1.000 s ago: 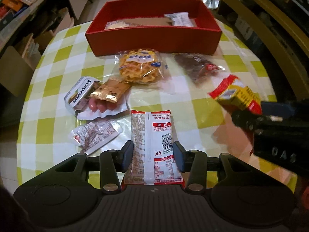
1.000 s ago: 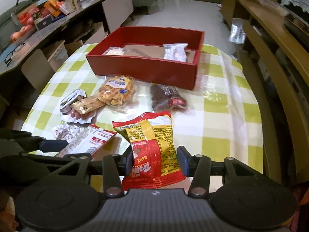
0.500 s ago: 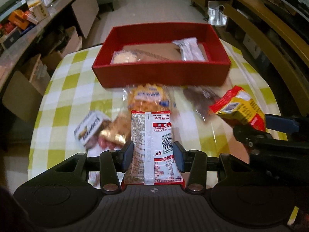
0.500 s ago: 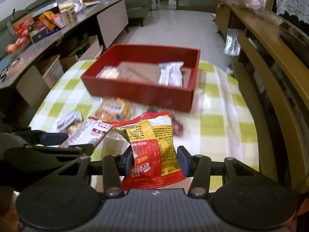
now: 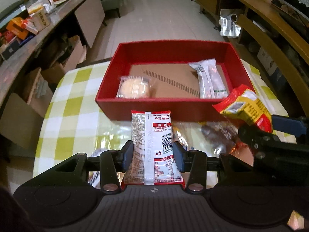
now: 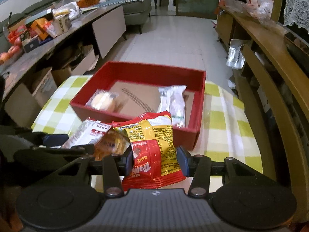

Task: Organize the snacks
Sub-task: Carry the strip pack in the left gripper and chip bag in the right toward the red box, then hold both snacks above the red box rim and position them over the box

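Snacks are split between my two tools and the red box (image 5: 154, 108), which sits mid-frame in both views on a table covered with a yellow-green and white checked cloth (image 5: 77, 104). My left gripper (image 5: 153, 152) is clamped on a white-and-red sachet (image 5: 152, 145) with a barcode, held upright at the lower centre of the left view, just short of the box's near wall. My right gripper (image 6: 156, 161) is clamped on a red-and-yellow snack bag (image 6: 152, 150) at the lower centre of its own view; the same bag shows at the right edge of the left view.

Inside the box, on a brown cardboard floor, a round pale cake in clear wrap (image 5: 134, 88) lies at the left, and a long white-wrapped bar (image 5: 209, 79) lies at the right. Below the box in the left view, blurred packets (image 5: 218, 133) lie on the cloth; one looks dark brown, though I cannot make it out for certain.

Pale floor tiles (image 6: 173, 38) stretch up the middle of the frame. A long sideboard cluttered with boxes (image 6: 38, 31) runs along the upper left, with cardboard cartons beneath it. A curved wooden rail (image 6: 270, 61) sweeps down the right side. A grey-green sofa (image 6: 135, 5) stands at the top.
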A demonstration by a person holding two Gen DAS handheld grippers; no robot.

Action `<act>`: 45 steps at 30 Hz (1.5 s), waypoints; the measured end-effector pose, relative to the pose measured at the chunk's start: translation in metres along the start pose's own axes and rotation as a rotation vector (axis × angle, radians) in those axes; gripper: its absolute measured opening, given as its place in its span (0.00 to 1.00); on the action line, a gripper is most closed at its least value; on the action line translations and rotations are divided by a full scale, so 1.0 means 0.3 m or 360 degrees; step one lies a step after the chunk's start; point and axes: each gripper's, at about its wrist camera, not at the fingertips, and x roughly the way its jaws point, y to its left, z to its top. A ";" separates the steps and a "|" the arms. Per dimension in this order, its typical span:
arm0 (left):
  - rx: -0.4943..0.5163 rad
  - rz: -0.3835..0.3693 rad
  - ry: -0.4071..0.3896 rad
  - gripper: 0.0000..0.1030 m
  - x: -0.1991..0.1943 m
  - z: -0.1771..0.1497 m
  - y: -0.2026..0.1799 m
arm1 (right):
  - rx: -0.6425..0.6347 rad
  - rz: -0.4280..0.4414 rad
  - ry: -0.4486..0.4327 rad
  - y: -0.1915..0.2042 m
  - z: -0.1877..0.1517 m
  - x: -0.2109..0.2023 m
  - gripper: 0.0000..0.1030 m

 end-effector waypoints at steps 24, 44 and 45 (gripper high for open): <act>-0.0196 -0.0161 0.0245 0.75 0.209 0.041 0.048 | 0.0015 0.0028 0.0065 -0.020 0.039 0.102 0.51; -0.0237 -0.0179 0.0415 0.78 0.279 0.010 0.165 | -0.0129 0.0053 0.0239 0.068 -0.007 0.167 0.51; -0.0236 -0.0193 0.0421 0.74 0.281 0.008 0.165 | -0.0131 0.0053 0.0247 0.067 -0.009 0.171 0.51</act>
